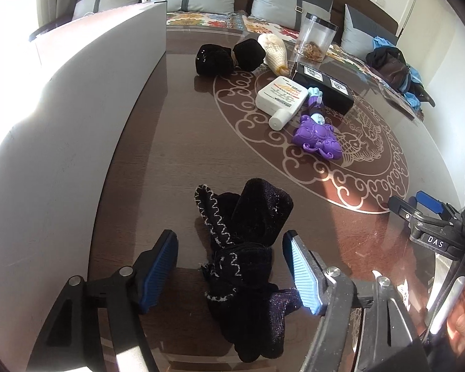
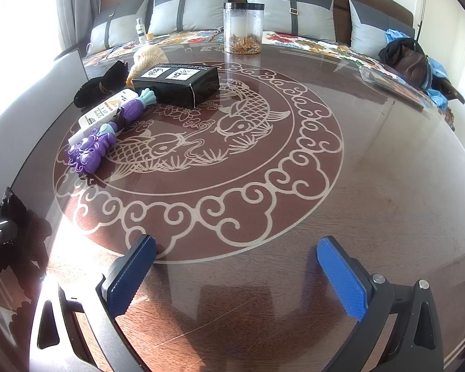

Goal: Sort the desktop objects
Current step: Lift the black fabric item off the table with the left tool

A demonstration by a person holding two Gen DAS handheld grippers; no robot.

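A black velvet bow with white stitching [image 1: 245, 257] lies on the brown table [image 1: 176, 155] between the spread fingers of my left gripper [image 1: 231, 241], which is open around it without touching. It also shows at the left edge of the right wrist view [image 2: 12, 235]. My right gripper [image 2: 235, 248] is open and empty, low over bare table. Further off lie a purple toy [image 1: 317, 135], a white bottle [image 1: 282, 97], a black box [image 1: 324, 85], a second black bow [image 1: 229, 55], a cream pouch [image 1: 274, 51] and a clear jar [image 2: 243, 28].
A white wall or panel [image 1: 71, 108] borders the table's left edge. A bench with grey cushions [image 2: 294, 9] and a patterned cover runs behind the table. A dark bag with blue cloth [image 2: 412, 62] sits at the back right.
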